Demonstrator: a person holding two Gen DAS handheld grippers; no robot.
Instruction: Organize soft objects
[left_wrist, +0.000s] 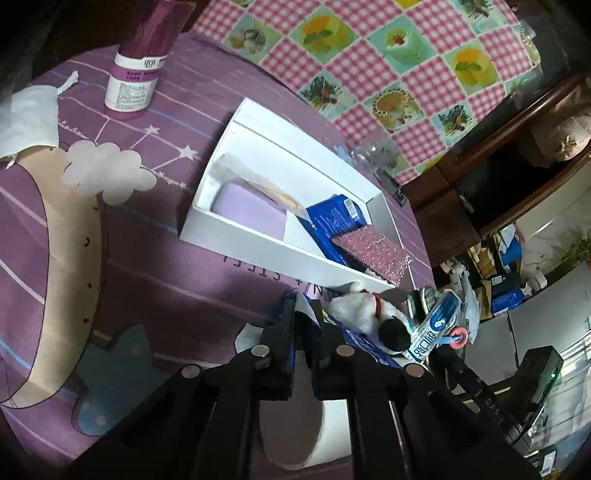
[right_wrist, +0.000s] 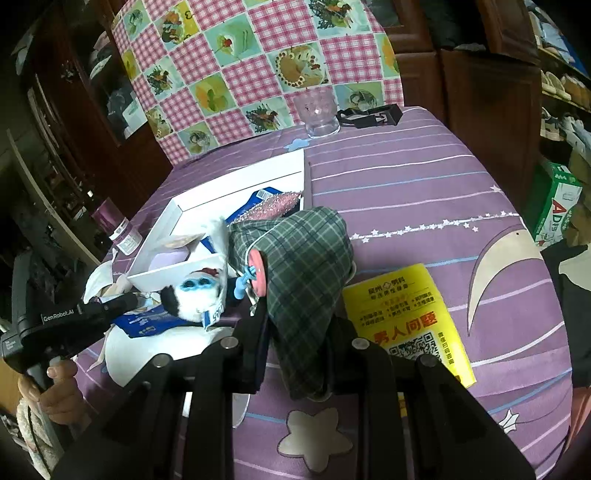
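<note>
1. Two hand-held grippers are in your hands over a counter (right_wrist: 424, 192) covered with a purple cloth.
2. Your left hand-held gripper (left_wrist: 309, 325) has its jaws nearly together, and they pinch the edge of a blue packet (left_wrist: 364, 345) that lies on the counter in front of the white tray (left_wrist: 236, 232).
3. Your right hand-held gripper (right_wrist: 297, 328) holds a green plaid cloth (right_wrist: 306, 273) between its jaws; the cloth is bunched and stands up above the fingers.
4. A black and white plush toy (right_wrist: 195, 295) lies on the blue packet, just beside the near edge of the tray, and a pink roller (right_wrist: 256, 273) is next to the plaid cloth.
5. Inside the tray you have a lilac pad (left_wrist: 251, 212), another blue packet (left_wrist: 334, 221) and a pink glittery piece (left_wrist: 369, 254) that leans over the far end.
6. A yellow leaflet (right_wrist: 406, 314) lies flat on the counter to the right of the plaid cloth.
7. A purple bottle (left_wrist: 135, 85) stands near the tray, apart from it.
</note>
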